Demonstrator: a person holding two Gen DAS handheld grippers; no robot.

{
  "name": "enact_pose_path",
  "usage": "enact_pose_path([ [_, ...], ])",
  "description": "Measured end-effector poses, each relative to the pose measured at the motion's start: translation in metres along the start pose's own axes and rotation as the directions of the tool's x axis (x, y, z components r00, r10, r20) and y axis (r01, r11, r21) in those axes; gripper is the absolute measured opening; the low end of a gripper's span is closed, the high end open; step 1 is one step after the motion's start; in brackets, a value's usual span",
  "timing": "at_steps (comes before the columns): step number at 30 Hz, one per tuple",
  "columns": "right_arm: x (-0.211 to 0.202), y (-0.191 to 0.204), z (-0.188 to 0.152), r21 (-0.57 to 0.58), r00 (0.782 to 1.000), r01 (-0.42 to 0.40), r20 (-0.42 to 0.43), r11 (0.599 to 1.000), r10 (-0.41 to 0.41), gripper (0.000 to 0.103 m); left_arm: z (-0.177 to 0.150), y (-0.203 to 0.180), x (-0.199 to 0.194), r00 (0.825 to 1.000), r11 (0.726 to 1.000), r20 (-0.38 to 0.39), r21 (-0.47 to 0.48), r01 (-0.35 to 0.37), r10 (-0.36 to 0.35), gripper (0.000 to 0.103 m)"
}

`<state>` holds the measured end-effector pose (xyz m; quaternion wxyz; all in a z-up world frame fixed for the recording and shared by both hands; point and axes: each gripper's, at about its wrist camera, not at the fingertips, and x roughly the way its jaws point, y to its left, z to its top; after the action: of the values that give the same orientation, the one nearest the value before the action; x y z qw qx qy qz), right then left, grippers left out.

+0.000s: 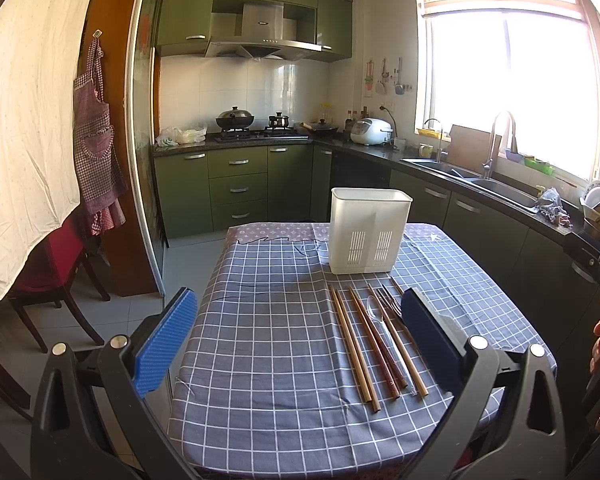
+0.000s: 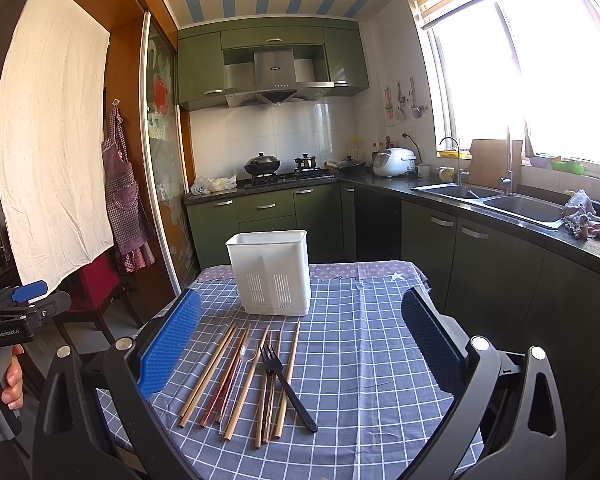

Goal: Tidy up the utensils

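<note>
Both tools point(image 1: 300, 332) point(image 2: 302, 340) gape wide, empty; wooden chopsticks point(image 2: 208, 376), black plastic fork point(image 2: 286, 386) lie before the empty white plastic caddy point(image 2: 270, 272).

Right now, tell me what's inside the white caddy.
Nothing shows above the caddy's rim, and its slots look blank. Its opaque walls hide the inside, so empty is likely but unconfirmed. The chopsticks, fork and spoon lie on the cloth before it.

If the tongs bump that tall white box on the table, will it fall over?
Maybe. The white box stands upright and tall on a narrow base, so a push near its rim could tip it. It looks like thin plastic and seems empty, so probably light. On the checked cloth it may slide first if nudged low.
</note>
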<state>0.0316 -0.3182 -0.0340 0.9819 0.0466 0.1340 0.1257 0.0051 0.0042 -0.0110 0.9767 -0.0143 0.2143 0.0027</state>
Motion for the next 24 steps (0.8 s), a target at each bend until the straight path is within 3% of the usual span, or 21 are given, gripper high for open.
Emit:
enact_pose_path([
  [18,0.004,0.001,-0.001,0.000,1.000,0.003,-0.011,1.000,-0.003,0.099,-0.003,-0.002,0.001,1.000,1.000,-0.007,0.003,0.000,0.000,0.097],
  [24,0.023,-0.002,0.002,-0.037,0.997,0.013,-0.079,0.999,-0.016,0.099,0.000,-0.003,0.016,0.999,1.000,-0.041,0.016,-0.003,0.004,0.097],
])
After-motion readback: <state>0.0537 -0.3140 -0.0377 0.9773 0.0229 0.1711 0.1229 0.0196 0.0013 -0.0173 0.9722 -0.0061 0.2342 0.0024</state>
